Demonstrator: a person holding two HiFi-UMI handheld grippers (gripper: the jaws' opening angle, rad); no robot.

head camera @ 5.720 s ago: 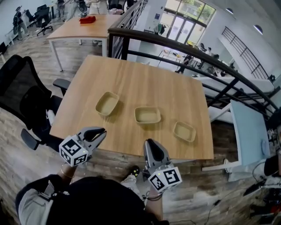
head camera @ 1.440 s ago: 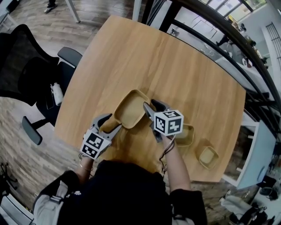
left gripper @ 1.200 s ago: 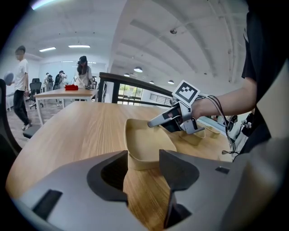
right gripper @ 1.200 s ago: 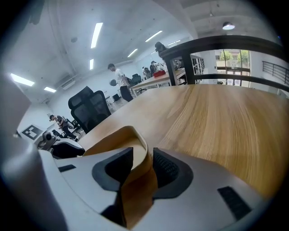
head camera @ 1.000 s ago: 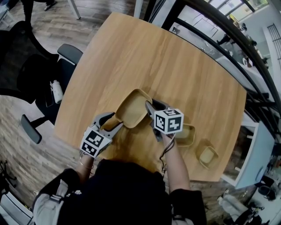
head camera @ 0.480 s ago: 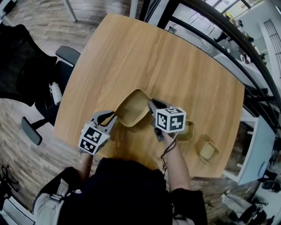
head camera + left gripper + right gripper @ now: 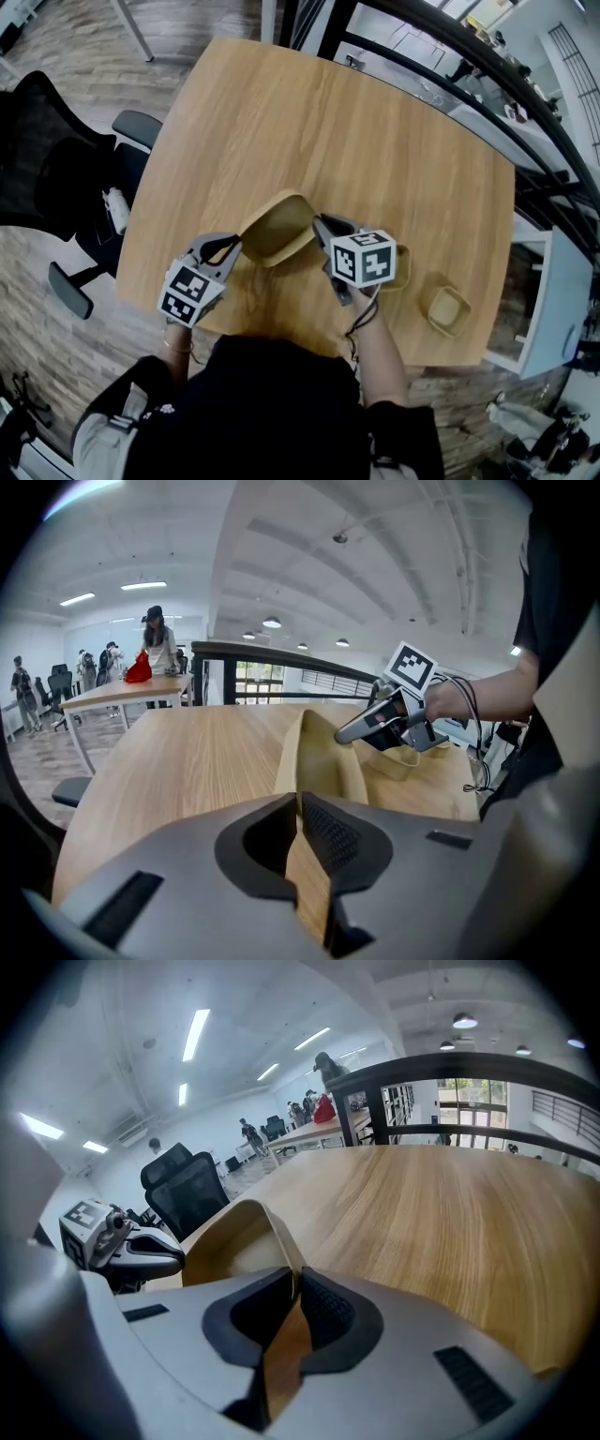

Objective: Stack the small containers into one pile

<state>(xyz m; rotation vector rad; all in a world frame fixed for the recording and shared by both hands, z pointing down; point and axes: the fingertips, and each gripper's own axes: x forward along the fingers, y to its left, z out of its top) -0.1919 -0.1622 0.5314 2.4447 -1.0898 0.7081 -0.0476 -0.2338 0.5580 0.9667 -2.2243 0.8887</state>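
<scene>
Both grippers hold a tan container (image 7: 277, 228) just above the wooden table (image 7: 375, 141), tilted. My left gripper (image 7: 230, 246) pinches its near left rim; the jaws have just been closing and now press on the thin wall (image 7: 323, 761). On the opposite rim (image 7: 234, 1241) is my right gripper (image 7: 322, 225), whose jaws have also just been closing and grip the wall. A second container (image 7: 401, 269) sits on the table half hidden behind the right gripper's marker cube. The third container (image 7: 444, 310) rests near the table's right front corner.
A black office chair (image 7: 47, 159) stands off the table's left edge. A dark railing (image 7: 422, 66) runs behind the table's far side. A white cabinet (image 7: 548, 300) stands to the right. Another table with people lies far behind.
The left jaws, open around the container's rim a second ago, have shut on it. The right jaws have tightened on the other rim, and the container has risen slightly.
</scene>
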